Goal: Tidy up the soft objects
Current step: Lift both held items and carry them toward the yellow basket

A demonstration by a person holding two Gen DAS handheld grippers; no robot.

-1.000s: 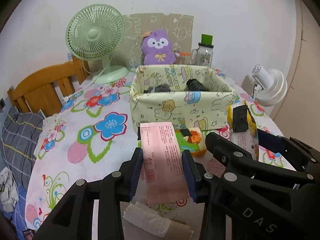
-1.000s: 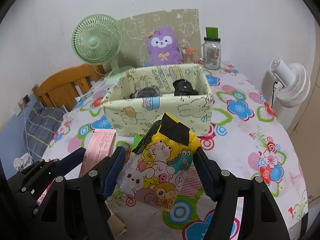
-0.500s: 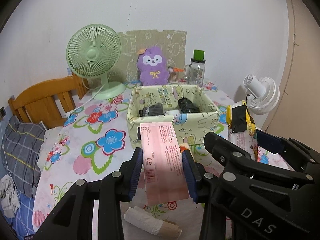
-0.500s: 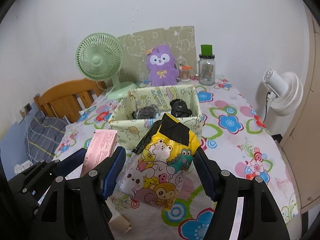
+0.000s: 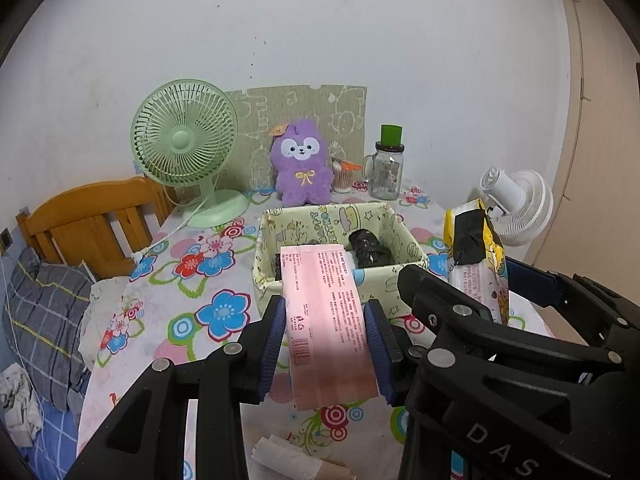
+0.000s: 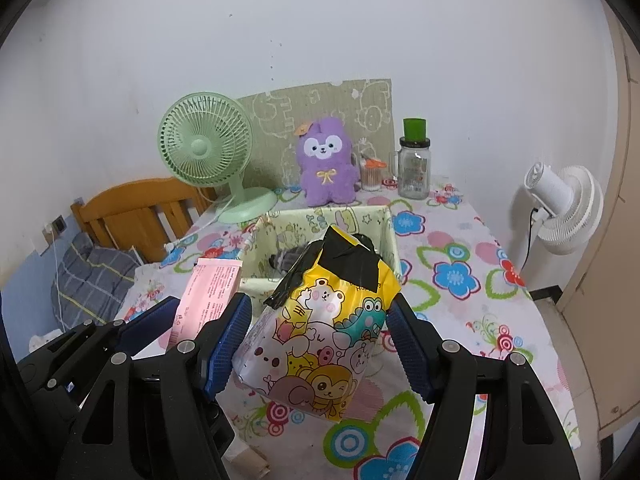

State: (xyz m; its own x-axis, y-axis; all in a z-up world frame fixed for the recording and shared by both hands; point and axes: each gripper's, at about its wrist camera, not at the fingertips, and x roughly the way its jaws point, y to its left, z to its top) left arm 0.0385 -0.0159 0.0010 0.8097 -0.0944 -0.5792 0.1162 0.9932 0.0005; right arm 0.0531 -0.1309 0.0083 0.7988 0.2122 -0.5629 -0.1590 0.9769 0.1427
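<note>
My left gripper (image 5: pixel 326 330) is shut on a pink soft pack (image 5: pixel 326 320) and holds it above the table, short of the pale green fabric box (image 5: pixel 384 280). My right gripper (image 6: pixel 318 328) is shut on a yellow cartoon-print pack (image 6: pixel 320 332) with black tape on top, held above the table in front of the same box (image 6: pixel 394 240). The box holds dark bundled items (image 5: pixel 368 248). The pink pack also shows in the right wrist view (image 6: pixel 208 296), and the yellow pack in the left wrist view (image 5: pixel 478 256).
A green desk fan (image 5: pixel 184 148), a purple plush (image 5: pixel 302 162), a glass jar with a green lid (image 5: pixel 386 170) and a cardboard panel stand at the table's back. A white fan (image 6: pixel 564 204) is on the right, a wooden chair (image 5: pixel 92 224) on the left. A paper roll (image 5: pixel 296 462) lies near the front edge.
Both grippers have lifted and drawn back from the box with their packs still held; the box now looks smaller and lower in both views.
</note>
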